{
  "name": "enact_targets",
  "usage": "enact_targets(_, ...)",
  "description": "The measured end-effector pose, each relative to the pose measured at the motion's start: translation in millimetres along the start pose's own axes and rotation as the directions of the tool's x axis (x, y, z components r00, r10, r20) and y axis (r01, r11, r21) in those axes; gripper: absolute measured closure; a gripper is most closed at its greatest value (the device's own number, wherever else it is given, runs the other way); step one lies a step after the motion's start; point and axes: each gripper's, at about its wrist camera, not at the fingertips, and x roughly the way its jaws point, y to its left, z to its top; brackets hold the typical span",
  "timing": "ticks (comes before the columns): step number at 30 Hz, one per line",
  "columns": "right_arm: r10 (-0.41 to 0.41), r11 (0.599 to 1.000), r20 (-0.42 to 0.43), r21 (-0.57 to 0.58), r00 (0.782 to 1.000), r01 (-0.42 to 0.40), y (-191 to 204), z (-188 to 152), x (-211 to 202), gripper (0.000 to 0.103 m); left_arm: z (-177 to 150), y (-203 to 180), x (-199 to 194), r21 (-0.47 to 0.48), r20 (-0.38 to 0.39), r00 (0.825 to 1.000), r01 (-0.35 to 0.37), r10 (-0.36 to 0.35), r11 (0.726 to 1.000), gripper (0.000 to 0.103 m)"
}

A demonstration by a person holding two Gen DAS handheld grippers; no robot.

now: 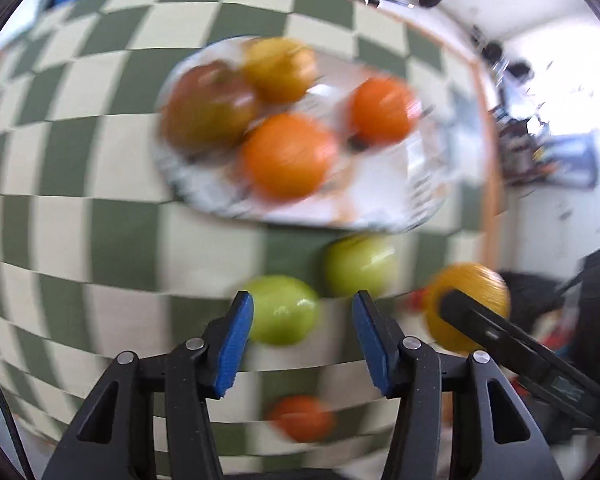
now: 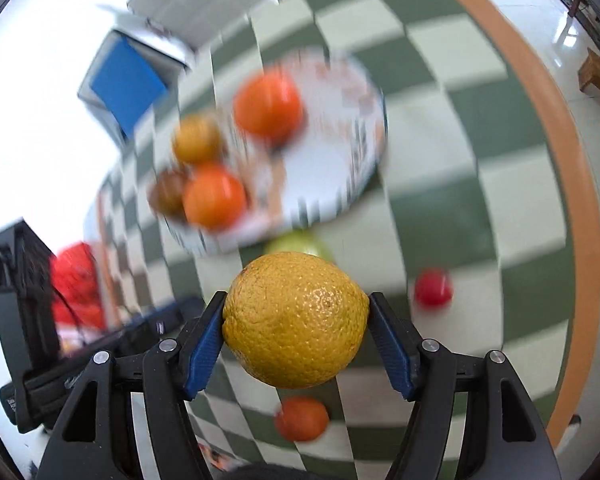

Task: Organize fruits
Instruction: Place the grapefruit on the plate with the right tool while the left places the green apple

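Note:
A white patterned plate (image 1: 380, 196) (image 2: 324, 168) on the green-and-cream checked cloth holds two orange fruits (image 1: 288, 156) (image 2: 268, 104), a reddish-brown apple (image 1: 208, 108) and a yellow-orange fruit (image 1: 280, 68). My right gripper (image 2: 296, 320) is shut on a large yellow orange (image 2: 296, 320), held above the cloth short of the plate; the left wrist view shows that orange (image 1: 472, 304) at the right. My left gripper (image 1: 302, 320) is open just above the cloth, with a green apple (image 1: 284, 312) beyond its fingers. A second green apple (image 1: 360, 264) lies by the plate's near rim.
A small orange fruit (image 1: 302, 418) (image 2: 302, 418) lies on the cloth below both grippers. A small red fruit (image 2: 434, 288) sits to the right. The table's orange edge (image 2: 580, 216) curves along the right. A blue-fronted box (image 2: 128, 84) stands beyond the far end.

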Motion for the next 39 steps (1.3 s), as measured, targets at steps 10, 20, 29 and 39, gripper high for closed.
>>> enact_targets(10, -0.081, 0.993, 0.023, -0.084, 0.996, 0.082, -3.7, 96.4, 9.2, 0.032, 43.5, -49.6, 20.6, 0.102, -0.009, 0.996, -0.091, 0.093, 0.991, 0.051)
enact_targets(20, -0.024, 1.000, 0.022, 0.016, 0.999, 0.023, -60.1, 39.7, 0.7, 0.032, 16.9, -17.4, 60.7, 0.075, -0.081, 0.978, -0.186, 0.192, 0.980, 0.047)
enact_targets(29, -0.043, 0.999, -0.002, -0.003, 0.999, 0.043, -64.1, 20.3, 13.2, 0.032, 16.2, 1.9, 78.8, 0.066, -0.066, 0.982, -0.173, 0.177, 0.983, 0.052)
enact_targets(39, -0.061, 0.997, -0.002, -0.040, 0.998, 0.061, -54.0, 10.9, 14.0, 0.032, 2.1, -5.7, 68.3, 0.141, 0.017, 0.975, -0.221, 0.220, 0.965, 0.052)
